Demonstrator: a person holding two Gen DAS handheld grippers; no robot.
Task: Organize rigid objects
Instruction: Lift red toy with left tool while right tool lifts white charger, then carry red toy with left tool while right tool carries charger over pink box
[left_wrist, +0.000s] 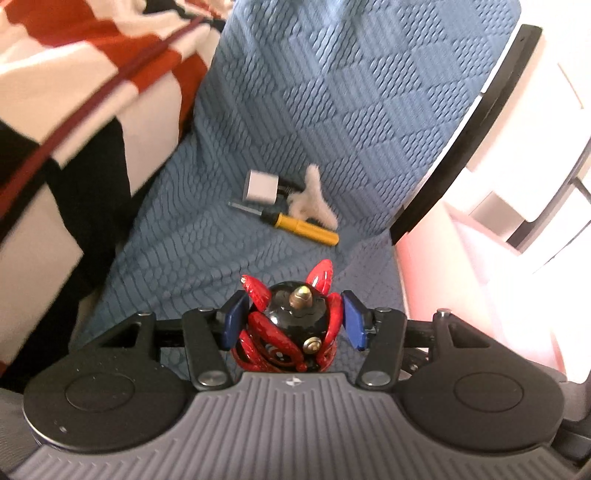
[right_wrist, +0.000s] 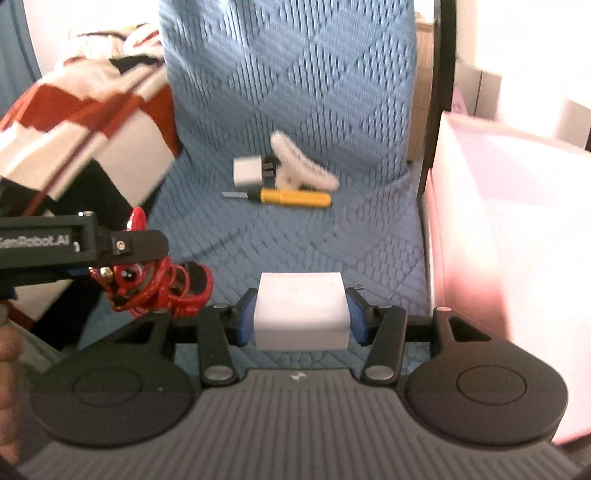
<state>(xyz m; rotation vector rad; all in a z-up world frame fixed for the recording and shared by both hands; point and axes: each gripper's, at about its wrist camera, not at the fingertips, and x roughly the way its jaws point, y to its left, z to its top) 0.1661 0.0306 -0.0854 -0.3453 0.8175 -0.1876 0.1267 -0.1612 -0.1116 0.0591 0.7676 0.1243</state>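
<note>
The left claw (left_wrist: 293, 319) is closed partway on a red and black toy (left_wrist: 291, 328), its blue pads (left_wrist: 236, 319) pressed against the toy's curled red legs; a brass stud sits on the toy's glossy black dome. The right claw (right_wrist: 301, 314) pinches a white block (right_wrist: 301, 312) squarely between its two blue pads (right_wrist: 246, 321), which touch the block's left and right faces. In the right wrist view the left claw (right_wrist: 122, 258) enters from the left edge with the same toy (right_wrist: 159, 286) hanging below its black finger, and a bit of the person's hand (right_wrist: 7, 369) shows at the lower left, cut off by the frame. Both claws hover over a blue quilted cover (left_wrist: 295, 110) that runs up a backrest behind. Farther out on the cover lies a small cluster: a white cube-shaped plug (left_wrist: 261, 187), a yellow-handled tool (left_wrist: 303, 226) with a dark collar and grey tip, and a fuzzy white clip (left_wrist: 313, 201) lying just beside and partly over the tool. A small dark part between the plug and the clip is too blurred to make out. A red, white and black checked cloth (left_wrist: 74, 92) is bunched along the left side. At the right, a pale pink box (right_wrist: 509, 258) stands beside the cover; glare washes it out and its inside cannot be seen, so whether it holds anything cannot be told. A black frame edge (left_wrist: 480, 125) borders the cover on that side.
</note>
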